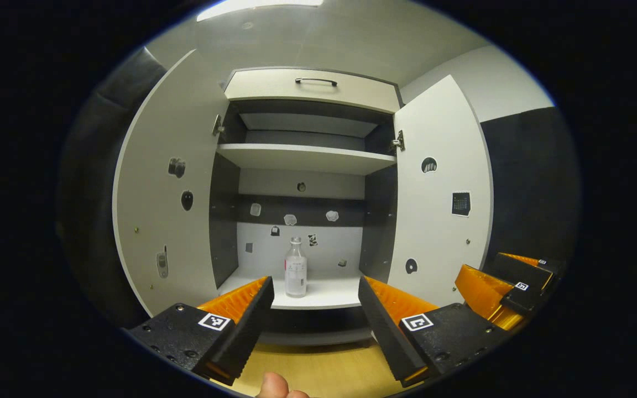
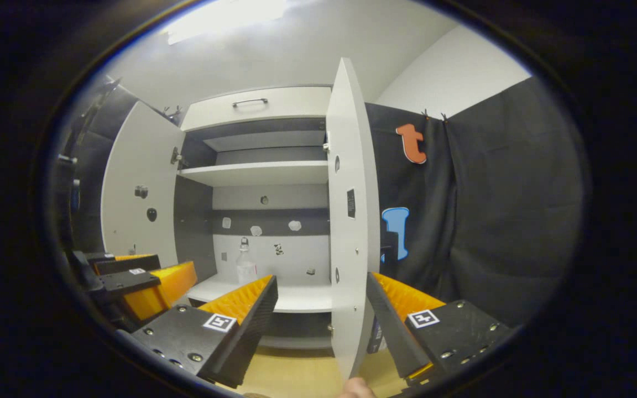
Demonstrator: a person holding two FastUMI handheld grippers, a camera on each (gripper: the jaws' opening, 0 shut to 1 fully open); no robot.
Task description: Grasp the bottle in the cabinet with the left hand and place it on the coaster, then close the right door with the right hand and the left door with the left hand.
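1. At the far left of the left gripper view, the cabinet's left door [image 1: 158, 193] is standing wide open, its pale inner face carrying a few small stickers.
2. Just right of it, the left gripper [image 1: 314, 309] is pointing into the cabinet [image 1: 307, 160]; its black and orange fingers are spread wide apart and holding nothing.
3. Between those fingers, farther back, the bottle [image 1: 296, 268] is standing upright on the cabinet's white lower shelf, apart from both fingers. It is clear, with a narrow neck, a pale cap and a white label around its body.
4. Right of the shelf, the right door [image 1: 440, 193] is also hanging open.
5. At the far right of that view, the right gripper [image 1: 509, 284] is showing partly, low down.
6. In the right gripper view, the right gripper's own fingers are spread wide with nothing gripped, and the right door's edge is standing between them, touching neither finger.
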